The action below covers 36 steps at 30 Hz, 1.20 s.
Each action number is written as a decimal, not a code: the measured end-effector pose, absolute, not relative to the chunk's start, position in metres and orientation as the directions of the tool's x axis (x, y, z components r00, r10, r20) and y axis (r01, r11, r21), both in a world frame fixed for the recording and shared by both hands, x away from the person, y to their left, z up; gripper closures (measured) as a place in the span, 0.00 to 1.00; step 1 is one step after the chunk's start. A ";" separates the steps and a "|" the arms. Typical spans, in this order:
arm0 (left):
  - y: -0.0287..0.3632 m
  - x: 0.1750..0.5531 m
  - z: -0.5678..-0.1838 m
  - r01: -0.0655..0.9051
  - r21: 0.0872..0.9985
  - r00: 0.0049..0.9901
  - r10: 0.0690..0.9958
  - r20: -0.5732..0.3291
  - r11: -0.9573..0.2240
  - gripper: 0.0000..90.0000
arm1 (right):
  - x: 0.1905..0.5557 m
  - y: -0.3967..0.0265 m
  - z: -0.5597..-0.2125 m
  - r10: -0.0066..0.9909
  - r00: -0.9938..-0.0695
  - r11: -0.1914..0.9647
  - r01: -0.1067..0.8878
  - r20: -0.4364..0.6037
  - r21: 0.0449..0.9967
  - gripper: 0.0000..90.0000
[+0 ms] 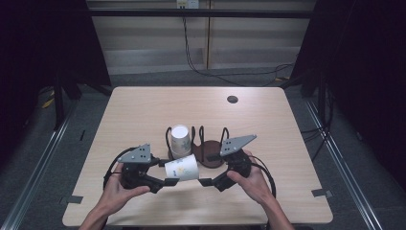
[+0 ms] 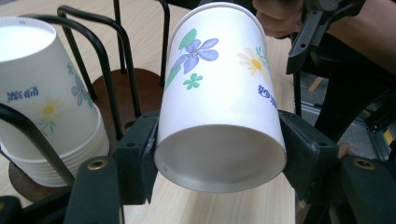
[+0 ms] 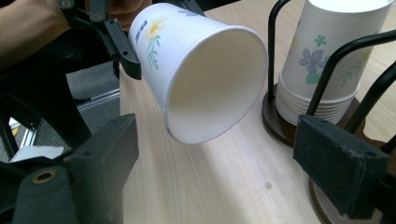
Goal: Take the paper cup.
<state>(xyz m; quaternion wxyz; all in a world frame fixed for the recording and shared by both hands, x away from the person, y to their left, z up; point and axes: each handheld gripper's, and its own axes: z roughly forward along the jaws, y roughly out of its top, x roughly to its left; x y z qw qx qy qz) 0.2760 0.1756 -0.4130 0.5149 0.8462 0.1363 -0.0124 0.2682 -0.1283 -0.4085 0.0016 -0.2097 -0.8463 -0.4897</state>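
Note:
My left gripper [image 1: 167, 173] [image 2: 219, 156] is shut on a white paper cup [image 1: 182, 167] [image 2: 217, 93] [image 3: 201, 74] printed with flowers. The cup lies on its side above the table, and the pads press on it near its base. Its mouth faces my right gripper [image 1: 207, 175] [image 3: 224, 154], which stands open just short of the rim with nothing between its fingers. Behind them a stack of the same cups [image 1: 180, 139] [image 2: 42, 93] [image 3: 327, 51] sits upside down in a black wire rack [image 1: 210, 155] on a round dark brown base.
The wooden table [image 1: 143, 110] has a small round hole [image 1: 232, 99] at the back right. Upright wire loops [image 2: 102, 65] [image 3: 355, 65] of the rack stand close beside the held cup. Black cables [image 1: 225, 76] lie on the floor beyond the far edge.

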 end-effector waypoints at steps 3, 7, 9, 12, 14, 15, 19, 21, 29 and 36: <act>0.175 0.276 -0.414 0.240 0.872 0.964 0.210 -0.163 -0.427 0.40 | 0.269 -0.129 -0.408 0.352 -0.910 0.410 0.360 0.218 0.838 0.15; 0.175 0.275 -0.414 0.235 0.876 0.965 0.205 -0.160 -0.420 0.40 | 0.269 -0.130 -0.408 0.345 -0.910 0.395 0.362 0.229 0.844 0.15; 0.174 0.274 -0.414 0.232 0.882 0.967 0.199 -0.162 -0.410 0.40 | 0.269 -0.130 -0.408 0.343 -0.910 0.390 0.363 0.233 0.846 0.15; 0.173 0.274 -0.415 0.230 0.885 0.968 0.191 -0.164 -0.404 0.40 | 0.268 -0.128 -0.408 0.333 -0.912 0.385 0.365 0.241 0.848 0.15; 0.173 0.274 -0.415 0.226 0.886 0.969 0.184 -0.163 -0.405 0.40 | 0.268 -0.127 -0.409 0.329 -0.912 0.384 0.365 0.244 0.848 0.15; 0.172 0.274 -0.415 0.227 0.887 0.969 0.182 -0.166 -0.402 0.40 | 0.268 -0.126 -0.410 0.328 -0.913 0.389 0.364 0.243 0.846 0.15; 0.171 0.274 -0.417 0.223 0.888 0.971 0.172 -0.167 -0.402 0.40 | 0.268 -0.125 -0.411 0.327 -0.911 0.385 0.370 0.250 0.845 0.15; 0.171 0.273 -0.417 0.220 0.890 0.972 0.166 -0.166 -0.400 0.40 | 0.268 -0.124 -0.411 0.320 -0.912 0.379 0.370 0.255 0.848 0.15; 0.168 0.272 -0.418 0.212 0.896 0.975 0.146 -0.167 -0.390 0.39 | 0.267 -0.123 -0.410 0.301 -0.915 0.360 0.370 0.269 0.856 0.15; 0.167 0.270 -0.418 0.212 0.898 0.976 0.130 -0.174 -0.385 0.39 | 0.267 -0.121 -0.411 0.287 -0.918 0.362 0.369 0.274 0.856 0.15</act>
